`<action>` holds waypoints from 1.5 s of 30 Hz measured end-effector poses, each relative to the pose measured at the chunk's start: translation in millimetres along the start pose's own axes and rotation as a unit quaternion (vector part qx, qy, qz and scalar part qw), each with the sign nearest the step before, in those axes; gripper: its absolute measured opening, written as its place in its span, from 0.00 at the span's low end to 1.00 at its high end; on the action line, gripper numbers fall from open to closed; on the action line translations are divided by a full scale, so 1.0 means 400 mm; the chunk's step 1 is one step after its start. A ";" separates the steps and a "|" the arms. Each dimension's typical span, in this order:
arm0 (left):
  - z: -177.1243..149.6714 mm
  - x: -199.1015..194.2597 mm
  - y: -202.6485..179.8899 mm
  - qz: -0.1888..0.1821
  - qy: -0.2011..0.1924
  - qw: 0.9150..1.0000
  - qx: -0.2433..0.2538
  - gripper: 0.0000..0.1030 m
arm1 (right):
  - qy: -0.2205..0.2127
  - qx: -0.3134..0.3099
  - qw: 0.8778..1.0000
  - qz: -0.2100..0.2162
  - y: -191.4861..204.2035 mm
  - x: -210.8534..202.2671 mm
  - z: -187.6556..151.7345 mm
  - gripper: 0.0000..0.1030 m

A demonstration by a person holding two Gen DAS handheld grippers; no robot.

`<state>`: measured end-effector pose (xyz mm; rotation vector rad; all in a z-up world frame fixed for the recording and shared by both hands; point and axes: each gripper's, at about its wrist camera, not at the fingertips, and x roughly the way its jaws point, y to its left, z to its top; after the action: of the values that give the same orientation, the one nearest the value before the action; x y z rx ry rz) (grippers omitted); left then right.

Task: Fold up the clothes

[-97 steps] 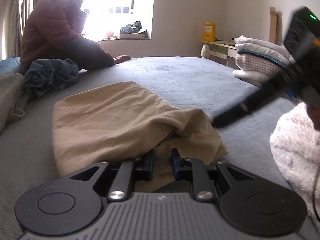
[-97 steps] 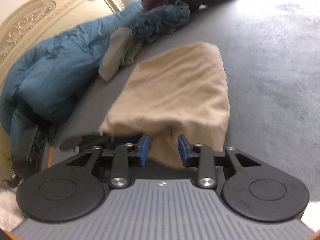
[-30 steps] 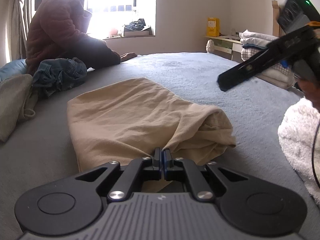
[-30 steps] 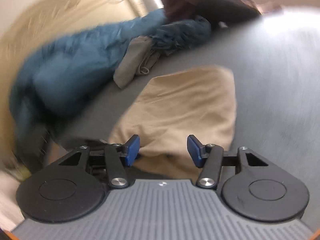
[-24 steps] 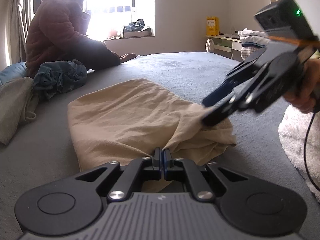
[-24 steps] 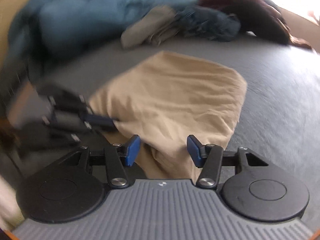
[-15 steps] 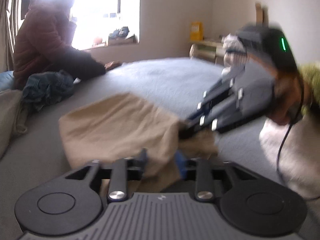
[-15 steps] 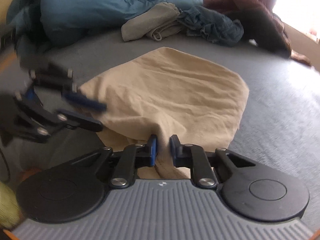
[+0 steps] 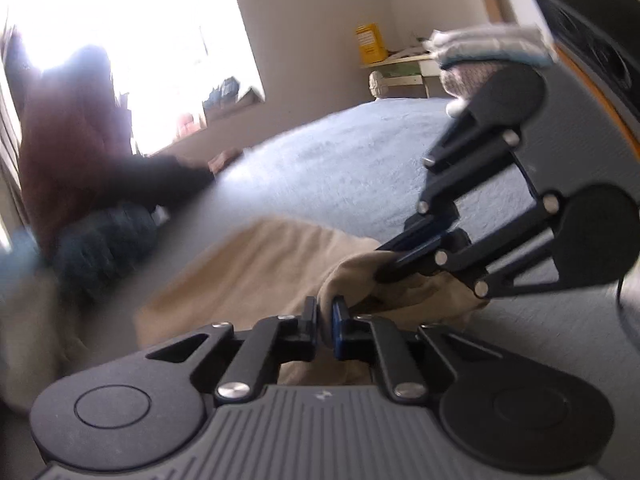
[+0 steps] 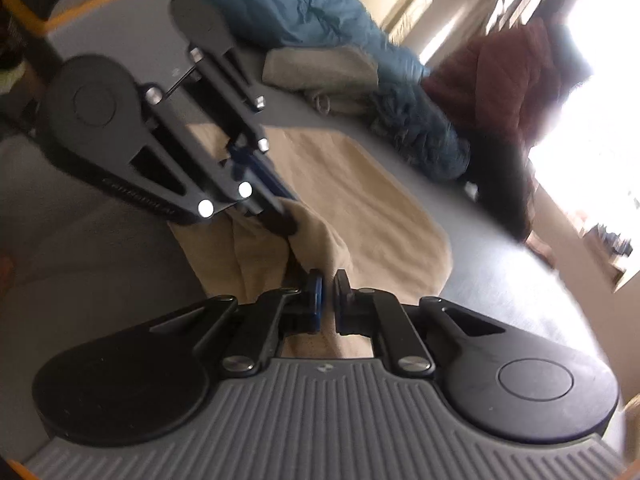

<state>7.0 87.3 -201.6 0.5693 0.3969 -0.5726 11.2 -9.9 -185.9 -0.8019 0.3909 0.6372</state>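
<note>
A tan garment lies folded on the grey bed. My left gripper is at its near edge, jaws closing, with a bunched fold of the cloth pinched between the blue pads. The right gripper reaches in from the right and grips the same raised fold just beyond. In the right wrist view the right gripper has its jaws closing on the tan garment, cloth between the pads. The left gripper comes in from the upper left, close beside it.
A person in a maroon jacket sits by the bright window. Crumpled jeans lie beside them. A blue duvet and a grey folded garment lie near the headboard. Folded clothes are stacked at the far right.
The right gripper swung in from the right and closed on the garment's near fold. The left gripper opened briefly, then closed on the cloth again. Both views have rolled and the fold is raised.
</note>
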 end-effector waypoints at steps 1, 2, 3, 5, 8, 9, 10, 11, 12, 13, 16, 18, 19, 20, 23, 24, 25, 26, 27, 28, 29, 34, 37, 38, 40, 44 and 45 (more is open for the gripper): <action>-0.004 -0.003 -0.016 0.004 0.002 1.000 0.022 0.06 | 0.002 -0.014 1.000 -0.003 0.013 0.003 -0.003 0.04; -0.017 0.000 -0.035 0.000 0.011 0.999 0.039 0.06 | 0.005 -0.027 1.000 -0.005 0.026 0.008 -0.007 0.04; -0.032 0.007 -0.052 -0.005 0.021 0.998 0.052 0.06 | 0.020 -0.038 0.999 0.003 0.042 0.021 -0.015 0.05; -0.061 0.018 -0.079 -0.005 0.031 0.997 0.073 0.06 | 0.038 -0.065 0.997 0.004 0.077 0.040 -0.031 0.06; -0.078 0.019 -0.088 0.001 0.024 0.997 0.079 0.06 | 0.040 -0.068 0.997 0.002 0.074 0.028 -0.024 0.09; -0.077 0.018 -0.081 -0.003 0.023 0.997 0.070 0.06 | 0.041 -0.068 0.997 0.002 0.073 0.024 -0.021 0.10; -0.076 0.017 -0.073 -0.006 0.022 0.998 0.060 0.06 | 0.043 -0.047 0.998 0.008 0.055 0.015 -0.016 0.11; -0.077 0.016 -0.070 -0.009 0.020 0.998 0.059 0.06 | 0.044 -0.015 0.999 0.019 0.029 0.003 -0.011 0.12; -0.079 0.016 -0.067 -0.012 0.019 0.998 0.061 0.06 | 0.041 0.024 0.998 0.033 -0.001 -0.011 -0.006 0.12; -0.083 0.013 -0.067 -0.014 0.018 0.998 0.066 0.06 | 0.037 0.065 0.996 0.047 -0.031 -0.024 0.000 0.12; -0.093 0.007 -0.067 -0.019 0.013 0.997 0.080 0.06 | 0.005 0.230 0.969 0.089 -0.141 -0.054 0.011 0.13; -0.097 0.006 -0.062 -0.023 0.011 0.997 0.078 0.06 | -0.013 0.341 0.934 0.107 -0.192 -0.040 0.000 0.14; -0.097 0.007 -0.057 -0.025 0.012 0.997 0.072 0.06 | -0.012 0.378 0.919 0.112 -0.200 -0.020 -0.011 0.14; -0.096 0.008 -0.052 -0.027 0.013 0.997 0.064 0.08 | -0.010 0.410 0.905 0.115 -0.205 0.002 -0.022 0.14; -0.095 -0.006 -0.021 -0.044 0.028 0.999 0.002 0.16 | 0.037 0.472 0.870 0.139 -0.155 0.085 -0.094 0.13; -0.096 -0.015 -0.007 -0.051 0.033 0.998 -0.024 0.16 | 0.055 0.491 0.857 0.146 -0.134 0.113 -0.122 0.13; -0.097 -0.031 0.010 -0.055 0.031 0.997 -0.054 0.16 | 0.056 0.498 0.852 0.149 -0.136 0.117 -0.127 0.13; -0.098 -0.049 0.032 -0.061 0.028 0.993 -0.093 0.17 | 0.055 0.502 0.850 0.152 -0.143 0.118 -0.128 0.13; -0.097 -0.067 0.056 -0.068 0.024 0.988 -0.134 0.17 | 0.054 0.506 0.847 0.154 -0.150 0.119 -0.129 0.13; -0.097 -0.084 0.079 -0.071 0.016 0.982 -0.173 0.17 | 0.052 0.510 0.844 0.156 -0.157 0.119 -0.130 0.13; -0.096 -0.100 0.100 -0.066 0.004 0.976 -0.208 0.21 | 0.050 0.517 0.840 0.158 -0.160 0.124 -0.137 0.13; -0.126 -0.047 0.131 -0.018 0.070 0.964 -0.257 0.34 | 0.045 0.540 0.823 0.168 -0.159 0.120 -0.146 0.13; -0.154 -0.047 0.151 -0.026 0.072 0.952 -0.296 0.35 | 0.045 0.550 0.816 0.172 -0.163 0.129 -0.141 0.13; -0.153 -0.050 0.161 -0.028 0.076 0.948 -0.307 0.35 | 0.045 0.550 0.816 0.172 -0.164 0.129 -0.143 0.13; -0.148 -0.062 0.184 -0.019 0.087 0.943 -0.322 0.35 | 0.043 0.555 0.812 0.173 -0.166 0.128 -0.149 0.13; -0.126 -0.101 0.210 0.016 0.078 0.935 -0.344 0.48 | 0.042 0.577 0.796 0.178 -0.174 0.133 -0.163 0.13; -0.114 -0.103 0.211 0.018 0.069 0.934 -0.350 0.48 | 0.041 0.582 0.792 0.179 -0.176 0.133 -0.166 0.13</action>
<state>17.1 189.6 -183.5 -0.0736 0.6830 -0.3196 91.7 -77.7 -220.0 0.4557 0.9039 0.5703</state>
